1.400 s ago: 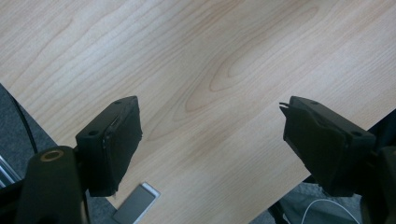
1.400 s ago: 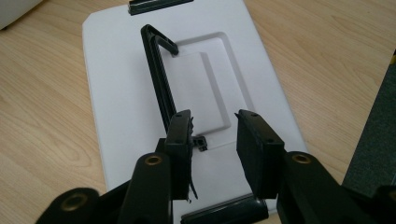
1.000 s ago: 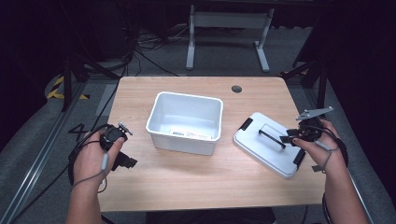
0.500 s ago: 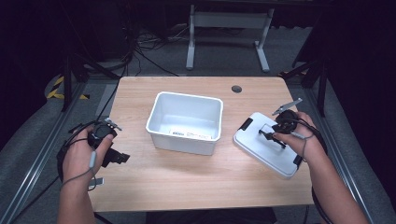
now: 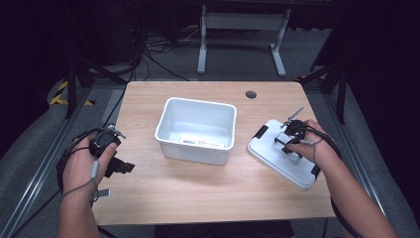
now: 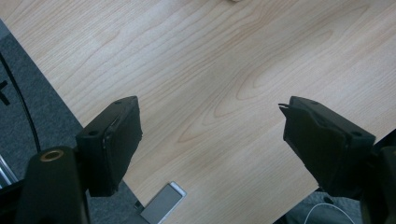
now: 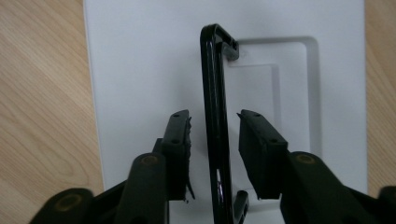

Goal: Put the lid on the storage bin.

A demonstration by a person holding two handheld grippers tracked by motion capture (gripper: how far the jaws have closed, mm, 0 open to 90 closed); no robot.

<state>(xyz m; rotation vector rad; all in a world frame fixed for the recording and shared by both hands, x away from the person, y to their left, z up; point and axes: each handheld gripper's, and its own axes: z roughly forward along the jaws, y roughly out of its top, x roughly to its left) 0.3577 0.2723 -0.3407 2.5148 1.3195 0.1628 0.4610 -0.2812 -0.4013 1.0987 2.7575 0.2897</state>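
The right gripper [image 7: 215, 140] has just been closing, its jaws straddling the lid's black handle [image 7: 214, 93] with gaps either side; the left gripper [image 6: 210, 140] gapes empty; one lid [image 5: 277, 161], one bin [image 5: 198, 130].

A light wooden table [image 5: 198, 198] is carrying a white open bin [image 5: 198, 130], sitting between the two grippers, and a white lid [image 5: 282, 158], lying flat directly beneath the right gripper [image 5: 291, 136]; the left gripper [image 5: 115, 158] is hovering over bare wood.
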